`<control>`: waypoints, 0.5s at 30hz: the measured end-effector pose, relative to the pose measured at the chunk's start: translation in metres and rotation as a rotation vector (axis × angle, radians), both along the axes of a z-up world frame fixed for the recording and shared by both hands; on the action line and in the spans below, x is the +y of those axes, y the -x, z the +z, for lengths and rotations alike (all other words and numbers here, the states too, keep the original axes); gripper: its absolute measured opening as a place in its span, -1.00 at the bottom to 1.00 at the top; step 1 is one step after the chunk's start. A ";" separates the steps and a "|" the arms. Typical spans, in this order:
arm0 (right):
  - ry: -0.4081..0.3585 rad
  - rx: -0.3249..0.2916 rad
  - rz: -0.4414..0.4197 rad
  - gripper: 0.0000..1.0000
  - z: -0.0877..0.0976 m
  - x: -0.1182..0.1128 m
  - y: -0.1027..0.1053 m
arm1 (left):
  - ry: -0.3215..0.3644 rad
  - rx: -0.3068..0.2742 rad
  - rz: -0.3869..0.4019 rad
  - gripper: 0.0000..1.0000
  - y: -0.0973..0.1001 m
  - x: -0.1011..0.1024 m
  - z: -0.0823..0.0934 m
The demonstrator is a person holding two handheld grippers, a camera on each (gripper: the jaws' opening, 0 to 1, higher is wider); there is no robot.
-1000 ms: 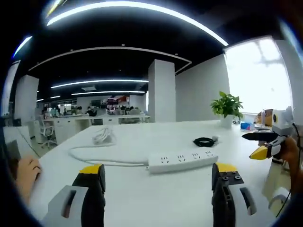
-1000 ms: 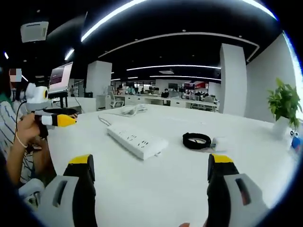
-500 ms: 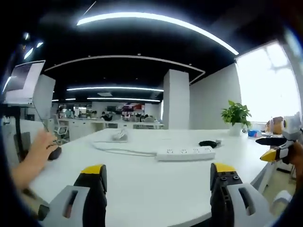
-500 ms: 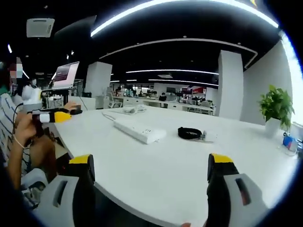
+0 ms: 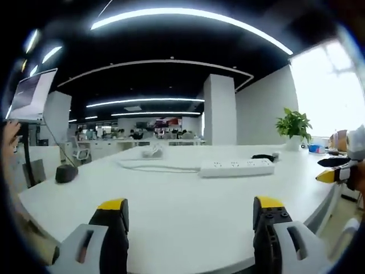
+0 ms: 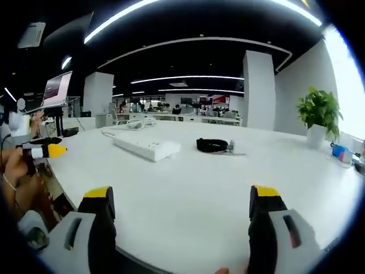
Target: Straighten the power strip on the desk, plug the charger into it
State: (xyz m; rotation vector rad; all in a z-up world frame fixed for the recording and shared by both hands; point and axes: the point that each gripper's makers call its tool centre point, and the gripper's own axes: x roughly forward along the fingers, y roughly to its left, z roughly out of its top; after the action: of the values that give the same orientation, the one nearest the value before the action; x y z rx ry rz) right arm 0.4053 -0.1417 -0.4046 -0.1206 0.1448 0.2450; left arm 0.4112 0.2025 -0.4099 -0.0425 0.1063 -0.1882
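Observation:
A white power strip lies across the white desk, its white cord running left to a coiled bundle. The same power strip sits left of centre in the right gripper view. A black coiled charger cable with a white plug rests beyond it; the charger appears small behind the strip. My left gripper is open, low over the desk's near edge. My right gripper is open too, nothing between its jaws. The right gripper's yellow tip enters at the right; the left gripper's tip enters at the left.
A potted plant stands at the desk's far right, with a small blue item near it. A black mouse lies at the left, under a raised monitor. A person's hand holds the other gripper. Office desks stretch behind.
Both views have pulled back and dropped lower, so the desk looks flatter and the strip farther off. The hand near the mouse has lifted away to the left edge.

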 end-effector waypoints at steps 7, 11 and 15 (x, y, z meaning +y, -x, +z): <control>0.055 0.008 -0.010 0.94 -0.006 0.005 -0.003 | -0.015 0.014 -0.022 0.83 -0.003 -0.011 -0.008; 0.064 0.010 -0.010 0.97 -0.007 0.006 -0.003 | -0.019 0.014 -0.015 0.82 -0.003 -0.008 -0.008; 0.060 0.007 -0.007 0.97 -0.007 0.007 -0.001 | -0.044 0.013 -0.010 0.83 -0.005 -0.007 -0.009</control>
State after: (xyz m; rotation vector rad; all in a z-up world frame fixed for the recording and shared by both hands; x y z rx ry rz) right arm 0.4063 -0.1343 -0.4117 -0.1791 0.1600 0.2338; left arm 0.4160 0.1951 -0.4192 0.0009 0.1241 -0.1953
